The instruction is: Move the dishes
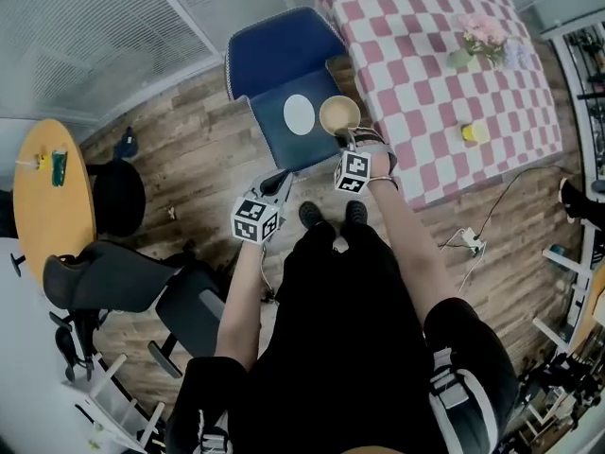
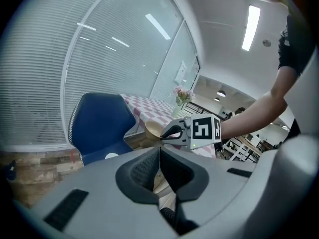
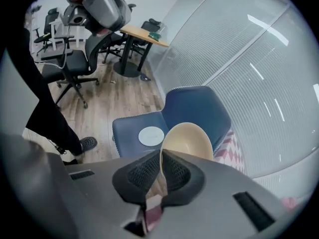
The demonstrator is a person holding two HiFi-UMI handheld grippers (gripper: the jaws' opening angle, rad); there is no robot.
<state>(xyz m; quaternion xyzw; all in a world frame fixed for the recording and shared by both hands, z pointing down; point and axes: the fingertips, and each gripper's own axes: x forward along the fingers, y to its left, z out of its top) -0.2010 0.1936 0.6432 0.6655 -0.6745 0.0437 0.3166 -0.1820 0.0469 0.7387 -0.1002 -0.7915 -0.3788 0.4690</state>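
Right gripper [image 3: 162,156] clamped on bowl [image 3: 188,139] rim. Bowl judged rigid, light, smooth, breakable; rim pinch suits. Left gripper [image 2: 159,154] jaws together, empty.

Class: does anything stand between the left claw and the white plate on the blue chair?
Nothing visible does. The white plate lies bare on the blue chair, open space between it and the left claw. The right claw, shut on the beige bowl, is off to one side.
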